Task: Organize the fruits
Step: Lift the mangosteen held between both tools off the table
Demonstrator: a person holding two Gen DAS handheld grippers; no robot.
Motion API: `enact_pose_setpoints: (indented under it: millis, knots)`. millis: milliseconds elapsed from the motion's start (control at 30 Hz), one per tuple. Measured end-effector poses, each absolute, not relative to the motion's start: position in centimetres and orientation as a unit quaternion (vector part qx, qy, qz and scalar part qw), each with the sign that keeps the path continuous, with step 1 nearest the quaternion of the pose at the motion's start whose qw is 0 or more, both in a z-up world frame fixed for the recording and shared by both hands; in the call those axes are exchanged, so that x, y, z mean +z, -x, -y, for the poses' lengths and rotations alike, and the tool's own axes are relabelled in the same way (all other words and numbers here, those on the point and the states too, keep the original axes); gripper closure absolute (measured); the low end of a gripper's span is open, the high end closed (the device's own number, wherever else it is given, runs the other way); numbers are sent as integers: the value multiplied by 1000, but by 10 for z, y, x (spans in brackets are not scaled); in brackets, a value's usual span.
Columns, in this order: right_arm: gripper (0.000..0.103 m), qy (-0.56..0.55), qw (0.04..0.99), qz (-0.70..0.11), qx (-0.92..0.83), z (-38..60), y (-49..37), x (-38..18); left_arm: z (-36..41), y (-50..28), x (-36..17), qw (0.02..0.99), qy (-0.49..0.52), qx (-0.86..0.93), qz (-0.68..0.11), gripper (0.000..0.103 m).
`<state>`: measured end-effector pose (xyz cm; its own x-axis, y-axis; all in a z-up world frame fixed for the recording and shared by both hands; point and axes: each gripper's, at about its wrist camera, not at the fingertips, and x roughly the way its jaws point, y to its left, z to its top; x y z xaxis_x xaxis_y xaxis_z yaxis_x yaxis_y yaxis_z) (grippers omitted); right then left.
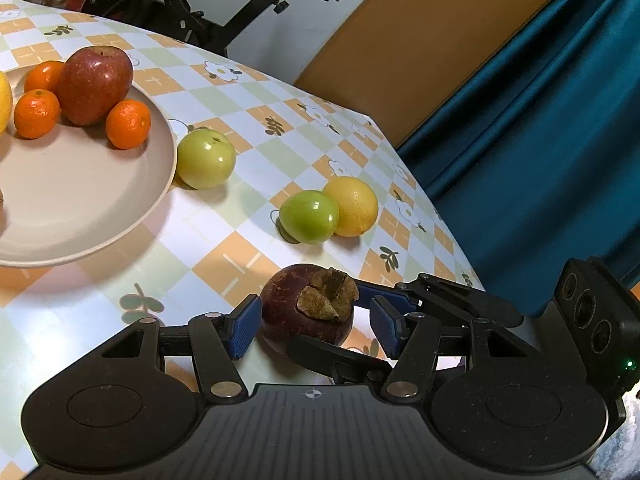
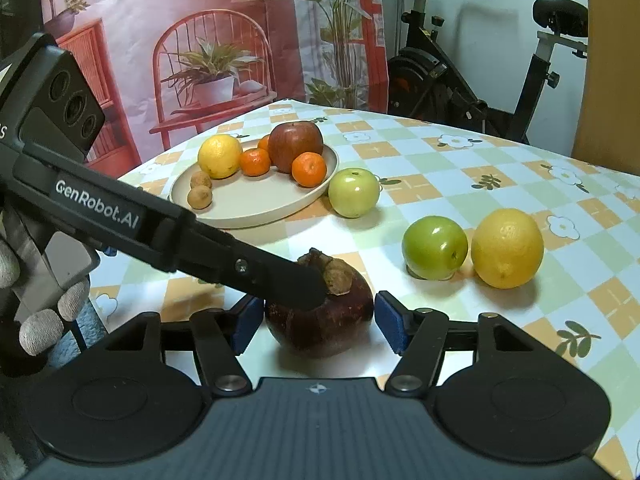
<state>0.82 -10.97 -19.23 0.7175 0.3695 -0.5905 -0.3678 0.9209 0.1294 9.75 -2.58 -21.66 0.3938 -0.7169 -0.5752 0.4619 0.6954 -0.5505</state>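
Note:
A dark purple mangosteen rests on the checked tablecloth. Both grippers are around it. My left gripper is open, its blue pads either side of the fruit, the left pad touching it. My right gripper is open too, with small gaps beside the fruit. A beige plate holds a red apple, a yellow citrus, three mandarins and two small brown fruits. Two green apples and a yellow lemon lie on the cloth.
The table edge runs close on the right, with a blue curtain beyond it. An exercise bike stands behind the table. The left gripper's body crosses the right wrist view.

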Motion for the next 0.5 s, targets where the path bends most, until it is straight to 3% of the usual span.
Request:
enact_pose_setpoints:
  millis: [500]
  knots:
    - [39, -7, 925, -325, 198, 111, -12, -196, 33, -100, -222, 824, 132, -354, -422, 44]
